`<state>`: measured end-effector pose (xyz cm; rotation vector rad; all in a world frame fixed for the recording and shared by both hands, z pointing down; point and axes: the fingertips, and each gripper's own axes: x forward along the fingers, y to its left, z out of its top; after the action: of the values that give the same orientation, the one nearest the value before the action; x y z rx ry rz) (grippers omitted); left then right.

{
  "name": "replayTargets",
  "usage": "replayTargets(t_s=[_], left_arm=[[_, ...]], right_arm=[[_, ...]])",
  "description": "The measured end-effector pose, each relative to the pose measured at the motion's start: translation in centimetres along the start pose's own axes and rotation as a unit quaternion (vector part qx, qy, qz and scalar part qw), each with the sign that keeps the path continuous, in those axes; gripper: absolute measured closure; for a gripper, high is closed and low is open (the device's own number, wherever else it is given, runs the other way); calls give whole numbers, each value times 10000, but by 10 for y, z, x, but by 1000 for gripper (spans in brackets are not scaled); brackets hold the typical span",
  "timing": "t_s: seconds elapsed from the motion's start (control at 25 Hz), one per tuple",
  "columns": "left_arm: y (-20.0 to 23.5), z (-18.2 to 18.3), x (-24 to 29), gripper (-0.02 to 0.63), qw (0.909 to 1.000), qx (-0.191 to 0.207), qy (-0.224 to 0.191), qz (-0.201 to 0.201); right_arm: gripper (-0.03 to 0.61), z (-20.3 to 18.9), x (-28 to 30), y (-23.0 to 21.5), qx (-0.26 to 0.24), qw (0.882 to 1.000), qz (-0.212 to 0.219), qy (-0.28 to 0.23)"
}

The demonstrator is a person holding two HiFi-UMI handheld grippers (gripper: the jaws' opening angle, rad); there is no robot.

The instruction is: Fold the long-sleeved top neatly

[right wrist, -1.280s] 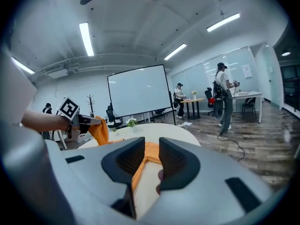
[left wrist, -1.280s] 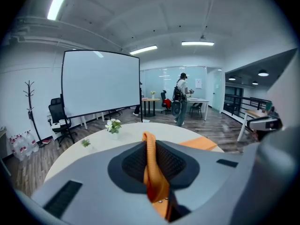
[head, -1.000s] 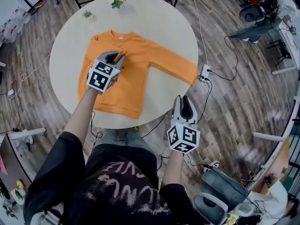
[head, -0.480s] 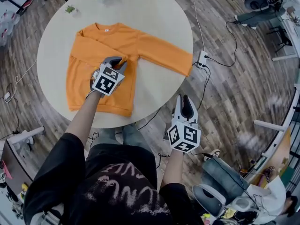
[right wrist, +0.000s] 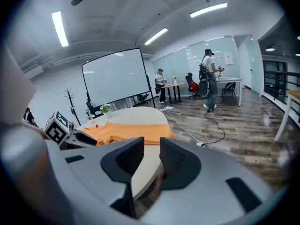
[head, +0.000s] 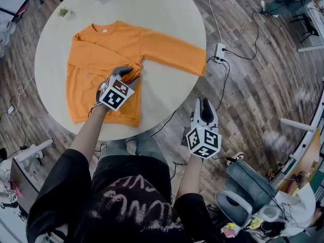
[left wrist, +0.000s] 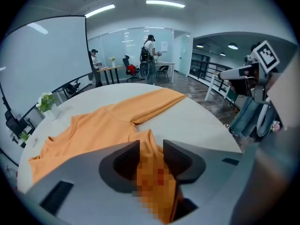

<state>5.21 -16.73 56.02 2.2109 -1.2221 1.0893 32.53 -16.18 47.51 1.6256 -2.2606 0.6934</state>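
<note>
Orange top [left wrist: 93, 130] lies between left gripper [left wrist: 151, 148] jaws, just opened (right gripper [right wrist: 151, 149]: apart, empty).

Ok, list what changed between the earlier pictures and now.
The left gripper moved down the orange top toward its hem; its jaws have just been opening, with a fold of the cloth between them. The outstretched sleeve stayed flat on the table.

No legible text found. White lettering on the person's black shirt [head: 132, 205] is creased and unreadable. The neck tag [head: 105, 31] of the orange top [head: 96, 70] is too small to read. Left marker cube [head: 114, 93] and right marker cube [head: 204, 141] carry square patterns only.
</note>
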Motion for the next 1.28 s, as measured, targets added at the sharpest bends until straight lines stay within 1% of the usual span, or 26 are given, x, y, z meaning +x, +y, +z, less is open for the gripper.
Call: replayTargets(t_s=[0.16, 0.32, 0.52, 0.64, 0.72, 0.88, 1.0, 1.12, 1.28], left_arm=[[-6, -3, -3, 430, 10000, 79, 26, -44], [-3, 3, -14, 433, 9998, 177, -69, 13], [7, 9, -25, 511, 9996, -92, -249, 71], [11, 10, -31, 603, 9993, 26, -323, 208], [15, 8, -35, 603, 9991, 46, -320, 279], [25, -1, -40, 603, 9985, -274, -301, 371], [33, -5, -43, 603, 9975, -419, -289, 485], [36, -8, -42, 603, 9974, -444, -222, 529], [43, -8, -43, 603, 9966, -512, -195, 609]], right_arm=[[462, -18, 16, -26, -51, 9996, -252, 139], [444, -30, 32, -48, -130, 9987, -384, 292], [421, -47, 59, -67, -132, 9983, -380, 433], [420, -60, 76, -78, -245, 9974, -405, 552], [419, -70, 91, -85, -246, 9968, -425, 634], [417, -88, 113, -97, -154, 9965, -374, 727], [412, -101, 129, -97, -255, 9960, -273, 809], [390, -106, 141, -95, -297, 9966, -161, 745], [337, -111, 156, -88, -320, 9969, 52, 712]])
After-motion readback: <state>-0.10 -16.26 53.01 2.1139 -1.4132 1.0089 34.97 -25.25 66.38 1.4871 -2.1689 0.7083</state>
